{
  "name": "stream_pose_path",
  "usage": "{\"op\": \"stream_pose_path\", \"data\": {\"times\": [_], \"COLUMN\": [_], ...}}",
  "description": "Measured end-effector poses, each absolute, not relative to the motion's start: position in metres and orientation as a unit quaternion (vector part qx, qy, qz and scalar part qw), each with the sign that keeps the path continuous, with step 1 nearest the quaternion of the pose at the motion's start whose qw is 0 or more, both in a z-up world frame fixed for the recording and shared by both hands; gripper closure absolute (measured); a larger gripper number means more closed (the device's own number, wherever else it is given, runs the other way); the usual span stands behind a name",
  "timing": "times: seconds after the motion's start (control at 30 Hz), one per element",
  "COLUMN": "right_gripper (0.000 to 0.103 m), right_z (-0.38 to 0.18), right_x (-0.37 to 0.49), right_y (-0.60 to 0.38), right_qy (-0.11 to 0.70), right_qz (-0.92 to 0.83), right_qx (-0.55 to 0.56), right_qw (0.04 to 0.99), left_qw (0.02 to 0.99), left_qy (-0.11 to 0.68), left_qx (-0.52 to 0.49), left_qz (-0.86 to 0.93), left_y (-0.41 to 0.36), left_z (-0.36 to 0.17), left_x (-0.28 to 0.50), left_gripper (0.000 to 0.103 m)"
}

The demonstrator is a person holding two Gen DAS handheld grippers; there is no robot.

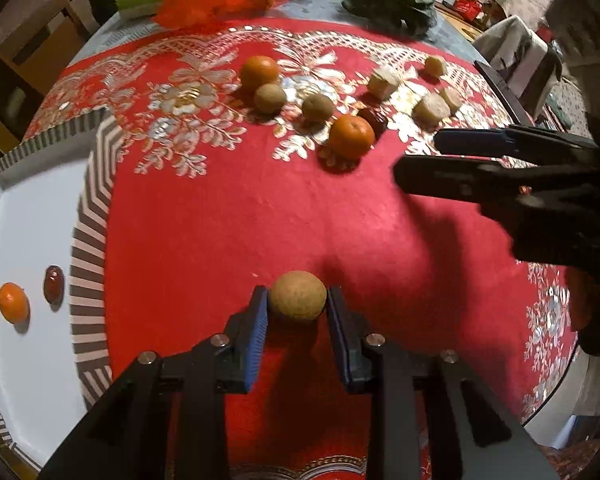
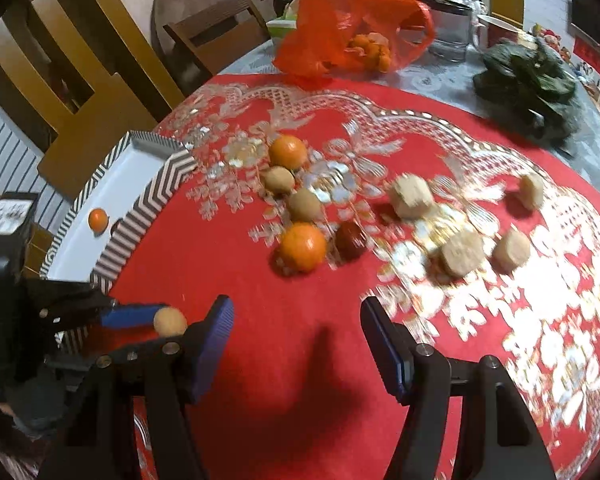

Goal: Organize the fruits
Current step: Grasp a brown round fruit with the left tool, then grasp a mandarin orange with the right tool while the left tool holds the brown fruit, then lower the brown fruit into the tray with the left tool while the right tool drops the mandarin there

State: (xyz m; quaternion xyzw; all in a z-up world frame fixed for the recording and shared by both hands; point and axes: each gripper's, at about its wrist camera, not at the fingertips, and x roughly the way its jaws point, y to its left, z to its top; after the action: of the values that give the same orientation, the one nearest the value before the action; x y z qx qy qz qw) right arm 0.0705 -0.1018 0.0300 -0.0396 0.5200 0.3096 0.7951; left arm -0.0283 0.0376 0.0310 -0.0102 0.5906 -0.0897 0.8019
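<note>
My left gripper (image 1: 297, 304) is shut on a round tan longan (image 1: 297, 297), held above the red cloth; it also shows in the right wrist view (image 2: 170, 321). A white tray with a striped rim (image 1: 87, 240) at the left holds a small orange (image 1: 13, 303) and a red date (image 1: 54, 284). On the cloth lie two oranges (image 1: 352, 137), (image 1: 260, 72), two tan longans (image 1: 318, 107), (image 1: 270, 98), a red date (image 1: 374, 118) and several pale cut pieces (image 1: 431, 110). My right gripper (image 2: 296, 320) is open and empty over the cloth; it also shows in the left wrist view (image 1: 416, 158).
A red plastic bag with oranges (image 2: 356, 24), a glass jar (image 2: 450, 36), a mug (image 2: 500, 34) and dark leafy greens (image 2: 528, 84) stand at the table's far side. Wooden chairs (image 2: 72, 80) stand beyond the left edge.
</note>
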Motion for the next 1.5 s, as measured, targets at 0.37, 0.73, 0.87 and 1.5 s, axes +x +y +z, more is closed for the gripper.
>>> {"op": "stream_pose_path", "data": {"times": [0.37,0.73,0.87,1.5], "right_gripper": [0.040,0.068,0.068,0.068], "right_z": [0.014,0.022,0.032,0.069], "right_x": [0.099,0.090,0.083,0.063], "right_y": [-0.073,-0.071,-0.073,-0.038], "right_qy": [0.519,0.519,0.515,0.486], "right_qz": [0.288,0.291,0.295,0.331], "right_qx": [-0.069,-0.096,-0.081,-0.085], "right_qw": [0.802,0.798,0.801,0.804], "left_qw": [0.806,0.812,0.816,0.837], "left_qy": [0.586,0.578,0.573,0.544], "left_qx": [-0.039,-0.049,-0.051,-0.048], "left_qz": [-0.072,-0.057,-0.050,-0.021], "left_y": [0.064,0.076,0.080,0.108], "left_z": [0.037,0.045,0.051,0.081], "left_x": [-0.027,-0.023,-0.019,-0.016], "left_gripper": [0.074,0.074,0.074,0.075]}}
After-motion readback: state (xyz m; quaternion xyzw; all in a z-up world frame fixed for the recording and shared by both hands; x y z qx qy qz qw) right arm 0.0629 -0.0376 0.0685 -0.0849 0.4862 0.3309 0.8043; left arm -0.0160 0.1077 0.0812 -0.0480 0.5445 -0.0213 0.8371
